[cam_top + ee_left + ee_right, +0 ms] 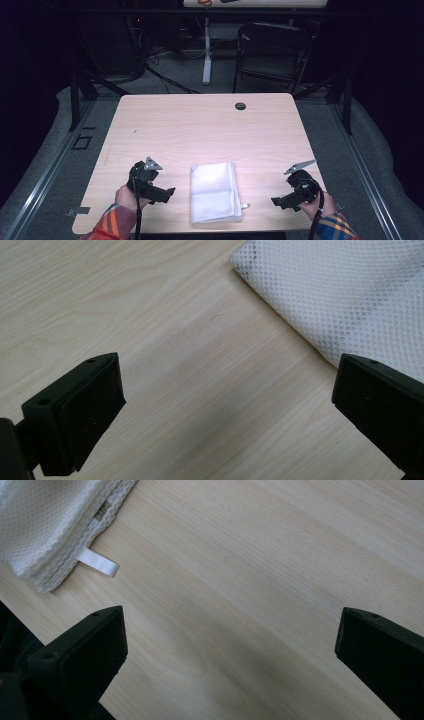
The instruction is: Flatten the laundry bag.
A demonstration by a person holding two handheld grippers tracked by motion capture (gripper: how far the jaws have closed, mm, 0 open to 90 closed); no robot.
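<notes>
We look down on a pale wooden table (210,125) with a person seated at its near edge, forearms in plaid sleeves coming in from below. Each hand holds a black two-jaw gripper. The left gripper (167,194) sits just off the left edge of a folded white towel (215,192), jaws pointing toward it. The right gripper (276,201) sits a little off the towel's right edge, also pointing inward. The towel lies flat between the two grippers, near the front edge of the table, untouched by either.

In the left gripper view, we see the left gripper (225,405) with its jaws spread wide, bare wood between them. The towel (340,295) shows its white mesh weave ahead and to the right, its edge running down toward the right-hand jaw; we cannot tell whether that jaw touches the cloth.

In the right gripper view, the right gripper (230,650) also has its jaws spread wide, holding nothing, with bare wood between them. The towel (50,520) lies ahead and to the left, well clear of both jaws, its stacked layered edges visible. A small white tag loop (98,562) sticks out from that edge onto the table.

Beyond both grippers, near the far edge of the table, sits a small dark round cap (240,106). A dark folding chair (272,55) stands on the floor past the table.
</notes>
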